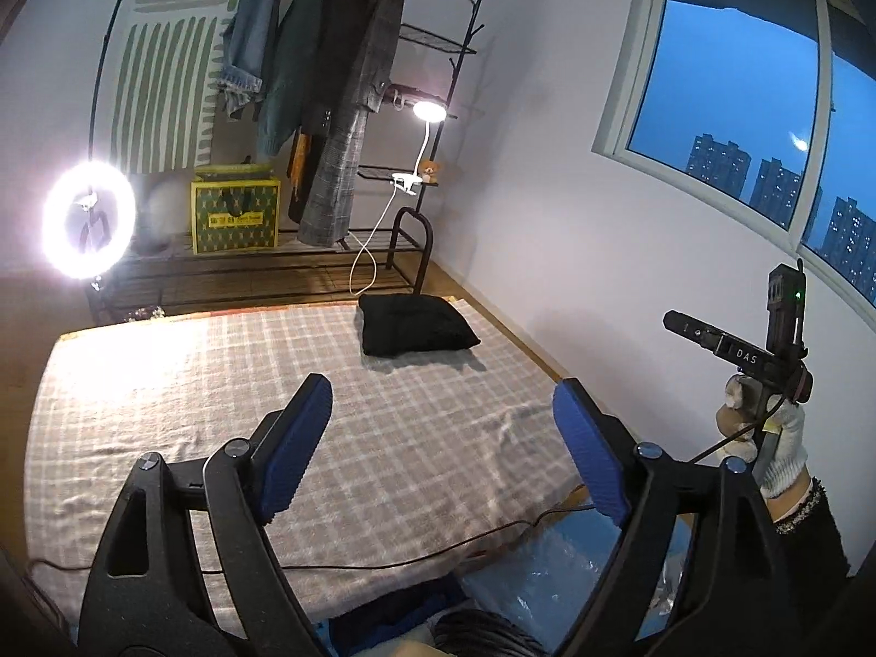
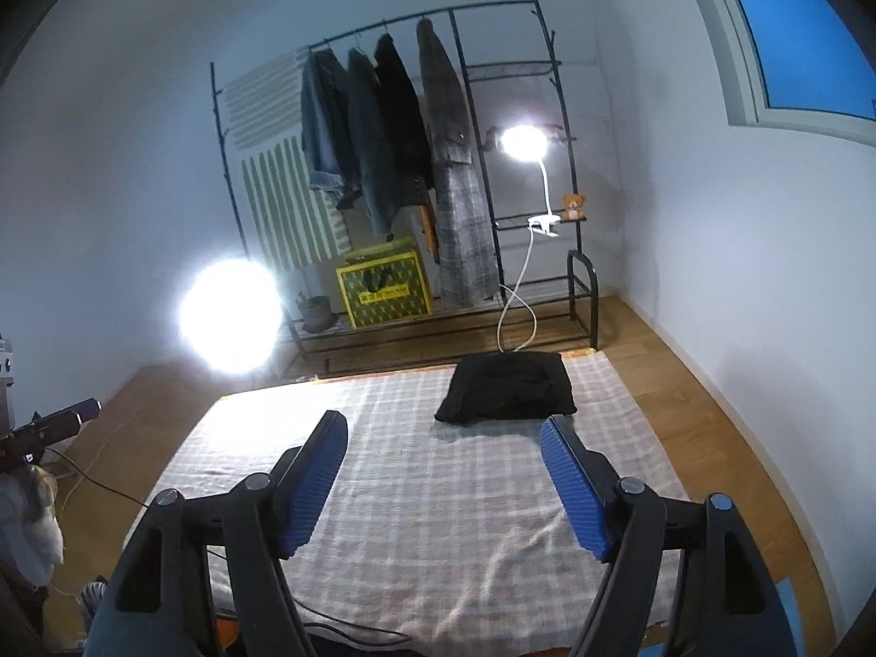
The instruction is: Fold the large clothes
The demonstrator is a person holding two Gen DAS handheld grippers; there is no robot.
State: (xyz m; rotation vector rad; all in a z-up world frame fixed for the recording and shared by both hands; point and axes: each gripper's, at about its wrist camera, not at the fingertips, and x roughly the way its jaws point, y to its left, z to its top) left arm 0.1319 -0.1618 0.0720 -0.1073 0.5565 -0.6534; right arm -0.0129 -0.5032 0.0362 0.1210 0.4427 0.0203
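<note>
Room: a clothes rack (image 2: 416, 175) stands against the far wall with jackets and a long coat hanging on it; a yellow box (image 2: 386, 287) sits on its bottom shelf.
Lights: a ring light (image 1: 89, 219) glares at the far left; a clip lamp (image 2: 523, 143) shines from the rack at the right, near a small teddy bear (image 2: 574, 206).
Window: a window (image 1: 755, 104) on the right wall shows dusk sky and lit towers.
Surface: a checked blanket (image 2: 438, 498) covers the flat surface; a thin black cable (image 1: 383, 558) crosses its near edge.
Clothing: a folded black garment (image 2: 506, 387) lies at the far right of the blanket, well apart from both grippers.
Left gripper (image 1: 442, 438): blue fingers (image 1: 295, 454) spread wide, nothing between them, touching nothing.
Right gripper (image 2: 443, 484): fingers (image 2: 315, 484) also wide apart and empty, above the blanket.
Person: a white-gloved hand (image 1: 774, 432) holds the right gripper's handle at the right of the left view.
</note>
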